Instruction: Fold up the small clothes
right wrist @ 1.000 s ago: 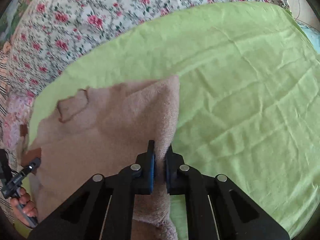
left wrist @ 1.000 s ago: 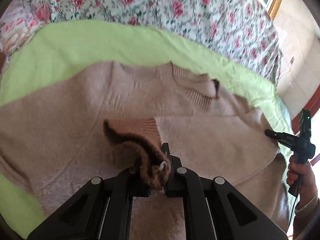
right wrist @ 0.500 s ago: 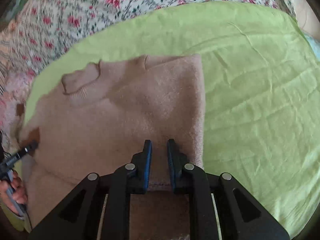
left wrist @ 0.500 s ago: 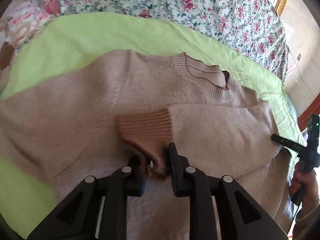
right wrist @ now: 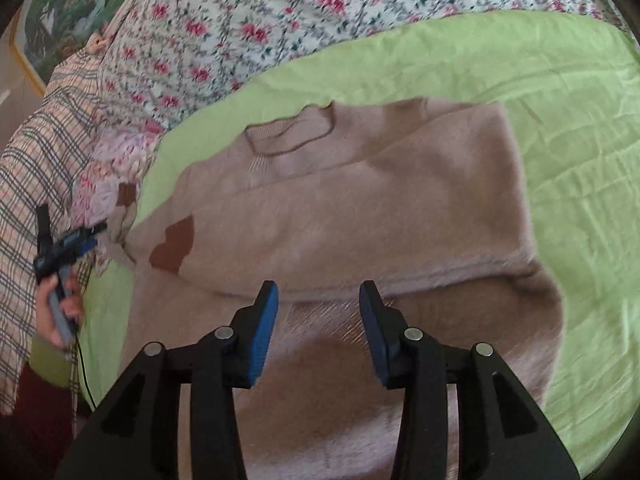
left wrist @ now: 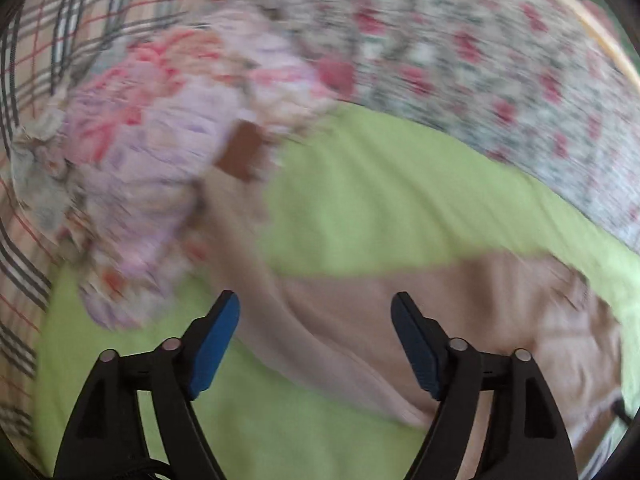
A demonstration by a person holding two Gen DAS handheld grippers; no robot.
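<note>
- Left wrist view, blurred: the left gripper is spread wide and empty above the sweater on the green sheet; only here a pink floral bundle fills the upper left.
- Right wrist view, sharp: the right gripper is parted, holding nothing, over the sweater, whose sleeve lies folded across the chest; neckline and brown cuff show only here, with the left gripper at the far left edge.

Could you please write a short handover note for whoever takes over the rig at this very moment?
Left gripper: open, holding nothing, over the sweater's left side; that view is blurred.
Right gripper: open, holding nothing, above the sweater's lower half.
Beige sweater lies flat on the green sheet, neckline away from us.
Done: one sleeve lies folded across the body, brown cuff on top.
Left: the other sleeve toward the floral bundle, then the body fold.
</note>
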